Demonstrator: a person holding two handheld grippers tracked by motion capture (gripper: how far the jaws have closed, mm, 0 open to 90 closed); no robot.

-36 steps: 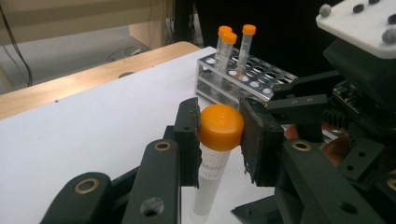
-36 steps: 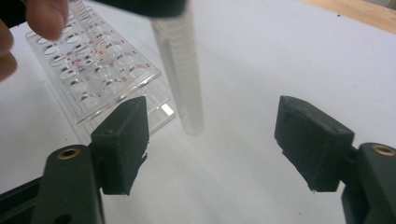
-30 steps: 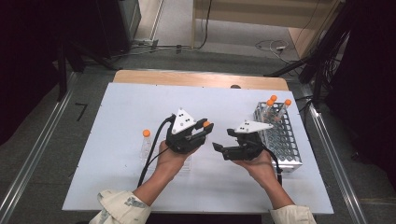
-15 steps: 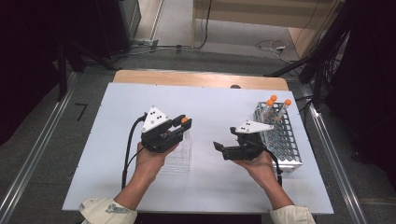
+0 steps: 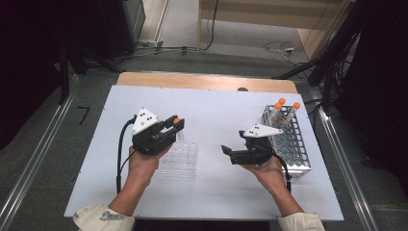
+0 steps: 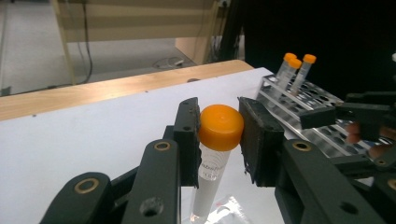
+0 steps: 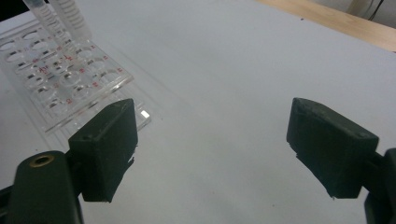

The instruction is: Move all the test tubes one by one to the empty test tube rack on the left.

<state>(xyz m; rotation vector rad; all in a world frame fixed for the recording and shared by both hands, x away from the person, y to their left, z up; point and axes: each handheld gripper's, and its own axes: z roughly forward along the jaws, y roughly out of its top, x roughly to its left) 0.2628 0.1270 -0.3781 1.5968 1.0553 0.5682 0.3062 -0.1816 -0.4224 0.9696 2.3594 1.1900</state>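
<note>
My left gripper (image 6: 218, 122) is shut on an orange-capped tube (image 6: 221, 127), gripping it by the cap so the clear body hangs down. In the high view the left gripper (image 5: 177, 123) holds the tube (image 5: 181, 136) over the far edge of a clear plastic rack (image 5: 182, 161). My right gripper (image 5: 228, 153) stands open at centre right, jaws pointing left. Its jaws have just been opening, with nothing between them (image 7: 212, 140). The clear rack (image 7: 60, 79) lies ahead of it to the left, and the tube's graduated lower end (image 7: 70, 21) hangs above that rack.
A metal wire rack (image 5: 294, 147) stands at the table's right, just behind my right hand, with three orange-capped tubes (image 5: 284, 108) at its far end. The left gripper view has this rack (image 6: 303, 100) and the right gripper (image 6: 348, 116) beside it. A wooden strip (image 5: 207, 82) edges the far side.
My left gripper has carried the tube leftward from the table's middle to above the clear rack. The right hand has stayed in place.
</note>
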